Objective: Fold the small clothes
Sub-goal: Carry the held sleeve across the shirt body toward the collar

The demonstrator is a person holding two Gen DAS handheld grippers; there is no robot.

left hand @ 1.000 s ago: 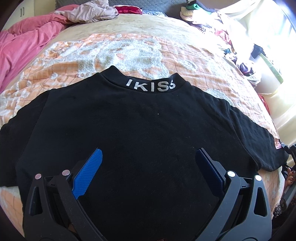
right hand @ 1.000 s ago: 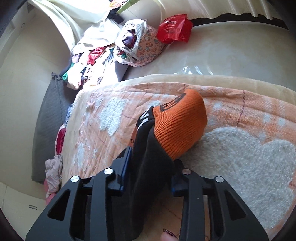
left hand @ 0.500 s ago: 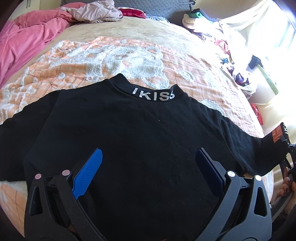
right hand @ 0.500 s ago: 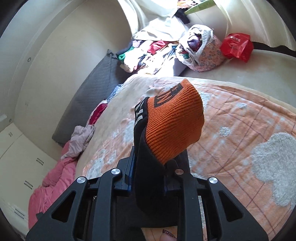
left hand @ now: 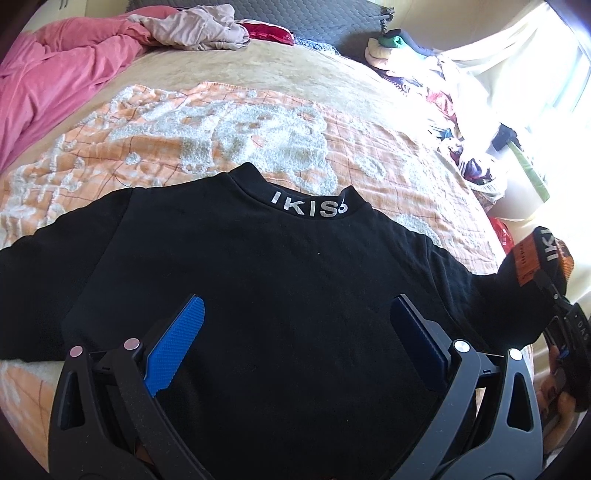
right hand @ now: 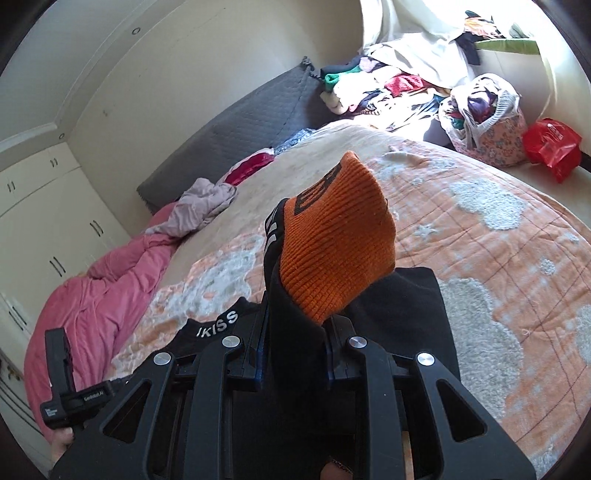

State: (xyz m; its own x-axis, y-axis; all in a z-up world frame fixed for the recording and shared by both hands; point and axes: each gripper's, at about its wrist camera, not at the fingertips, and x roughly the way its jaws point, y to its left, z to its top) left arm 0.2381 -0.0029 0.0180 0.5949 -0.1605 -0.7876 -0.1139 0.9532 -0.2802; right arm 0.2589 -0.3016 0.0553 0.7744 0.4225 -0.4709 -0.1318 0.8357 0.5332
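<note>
A black sweatshirt [left hand: 258, 280] with "IKISS" on its collar lies flat on the orange and white blanket [left hand: 229, 125]. My left gripper [left hand: 295, 325] is open, its blue fingers spread above the shirt's lower body, holding nothing. My right gripper [right hand: 295, 350] is shut on the shirt's right sleeve, whose orange ribbed cuff [right hand: 336, 236] stands up above the jaws. The sleeve is lifted off the bed and held over the shirt's right side. In the left wrist view the cuff [left hand: 535, 258] and the right gripper show at the far right edge.
A pink duvet [left hand: 48, 85] and a beige garment [left hand: 192, 26] lie at the head of the bed. A clothes pile [right hand: 388, 88], a floral bag [right hand: 484, 122] and a red bag [right hand: 554, 147] stand beyond the bed's far side. White wardrobes [right hand: 44, 206] line the left wall.
My right gripper has lifted the sleeve off the blanket and swung it inward toward the shirt's body. The left gripper has drawn back slightly and stayed open.
</note>
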